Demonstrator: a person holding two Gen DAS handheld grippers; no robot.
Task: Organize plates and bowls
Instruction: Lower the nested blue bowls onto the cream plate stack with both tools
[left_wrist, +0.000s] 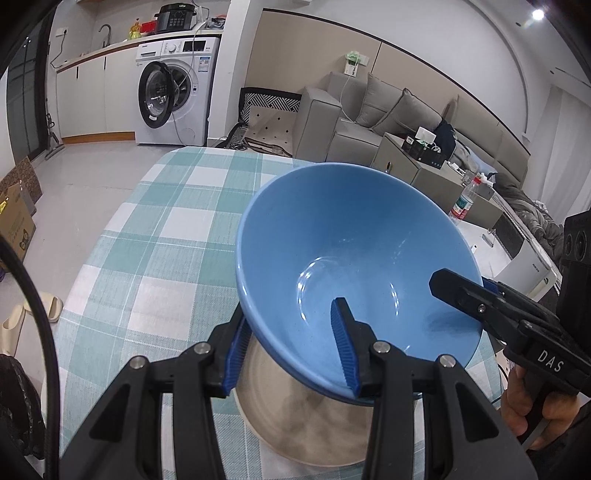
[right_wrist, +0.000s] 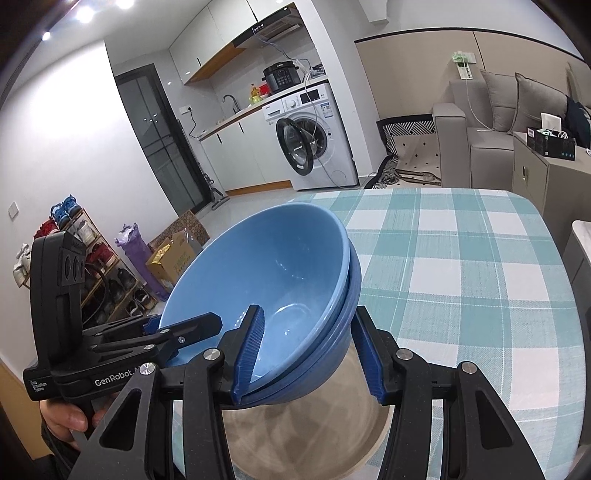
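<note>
Left jaws: your left gripper (left_wrist: 293, 347) straddles the near rim of the blue bowls (left_wrist: 354, 258), one ribbed pad inside, one outside against the wall; the jaws pinch that rim.
Right jaws: your right gripper (right_wrist: 308, 354) clamps the opposite rim the same way, inner pad in the bowl, outer pad on the outer wall.
Load: the right wrist view shows at least two nested blue bowls (right_wrist: 273, 280), tilted, held over a beige plate (left_wrist: 295, 421) on the checked tablecloth (left_wrist: 155, 236).
Contact with plate: whether the underside touches the plate yet cannot be told.
Handling: judge glazed ceramic as stiff, fairly heavy, slick and chip-prone; nested bowls may slide on one another while tilted.
Hold: keep both grips on opposite rims, pads across the wall, and level the stack before setting down.
Edges: the plate lies near your edge of the table; the right wrist view shows the table's left edge close beside the bowls, with floor below.
Open room: the cloth beyond (right_wrist: 461, 266) is bare; move that way, not toward the edges.
</note>
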